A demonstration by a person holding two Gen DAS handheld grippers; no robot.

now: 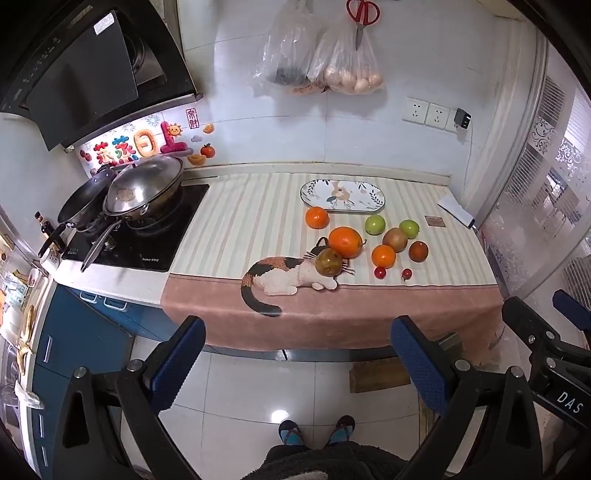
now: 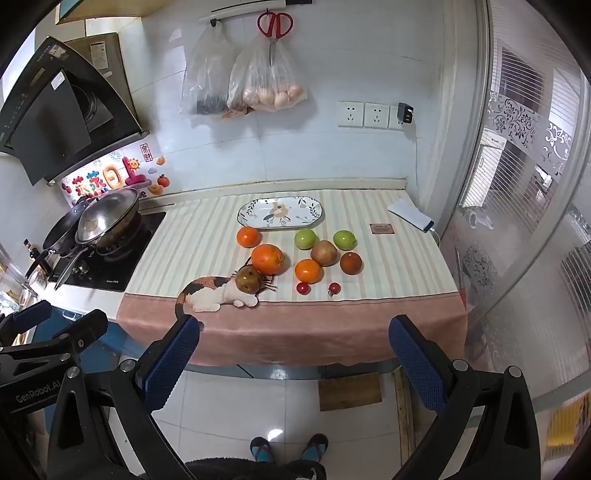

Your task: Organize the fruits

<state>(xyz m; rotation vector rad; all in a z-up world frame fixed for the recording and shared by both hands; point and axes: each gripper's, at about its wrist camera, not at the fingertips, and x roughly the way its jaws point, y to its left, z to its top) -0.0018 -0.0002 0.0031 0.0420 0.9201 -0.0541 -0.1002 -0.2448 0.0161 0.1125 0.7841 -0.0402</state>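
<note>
Several fruits lie on a striped cloth on the counter: a big orange [image 1: 345, 242] [image 2: 268, 258], two smaller oranges [image 1: 317, 217] [image 2: 308, 270], two green apples [image 1: 375, 224] [image 2: 344, 240], brownish fruits [image 1: 328, 261] [image 2: 248, 279] and two cherry tomatoes [image 1: 380, 272] [image 2: 334, 288]. An empty oval floral plate [image 1: 341, 195] [image 2: 280, 213] sits behind them. My left gripper [image 1: 297, 360] and right gripper [image 2: 295, 360] are both open and empty, held back from the counter above the floor.
A stove with two pans [image 1: 144, 188] [image 2: 107, 214] stands at the left. Bags [image 1: 317, 62] and red scissors [image 2: 275, 24] hang on the wall. A white box [image 2: 410, 214] lies at the counter's far right. A glass door [image 2: 517, 184] is at the right.
</note>
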